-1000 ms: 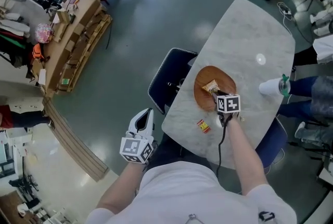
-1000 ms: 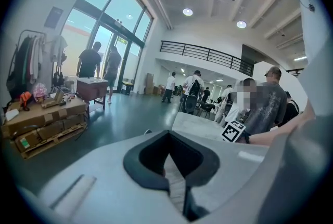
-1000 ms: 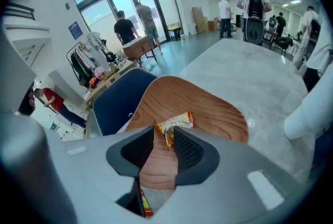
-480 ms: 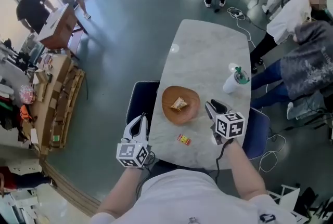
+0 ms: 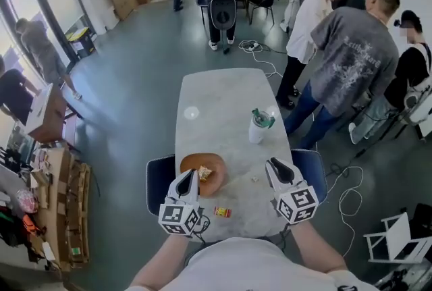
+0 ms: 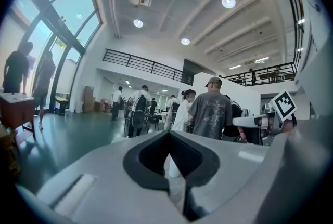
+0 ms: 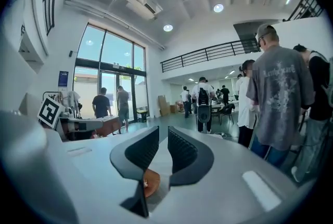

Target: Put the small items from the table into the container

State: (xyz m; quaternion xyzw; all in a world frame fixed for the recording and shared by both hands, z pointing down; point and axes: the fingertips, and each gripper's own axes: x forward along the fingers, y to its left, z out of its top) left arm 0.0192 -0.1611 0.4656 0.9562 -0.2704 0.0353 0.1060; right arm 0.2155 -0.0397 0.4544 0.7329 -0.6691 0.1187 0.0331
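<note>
A brown wooden bowl [image 5: 194, 165] sits on the near end of the marble table [image 5: 216, 104] and holds a snack packet [image 5: 205, 173]. The bowl [image 7: 151, 182] also shows low between my right jaws. A small red-and-yellow item [image 5: 223, 212] lies on the table near its front edge. A tiny pale bit [image 5: 254, 179] lies right of the bowl. My left gripper [image 5: 185, 177] [image 6: 167, 133] is raised at the bowl's near left, its tips meeting on nothing. My right gripper [image 5: 275, 165] [image 7: 163, 132] is raised at the right with its jaws closing. A narrow gap remains between them and holds nothing.
A white cup with a green lid [image 5: 257, 126] stands mid-table on the right. Blue chairs [image 5: 156, 178] [image 5: 312, 169] flank the near end of the table. Several people [image 5: 347, 60] stand close to the table's far right. Cables [image 5: 347, 198] lie on the floor.
My right gripper left the bowl, where the packet now lies, and rose with its jaws narrowing. My left gripper came up beside the bowl. The head view tilted up toward the room.
</note>
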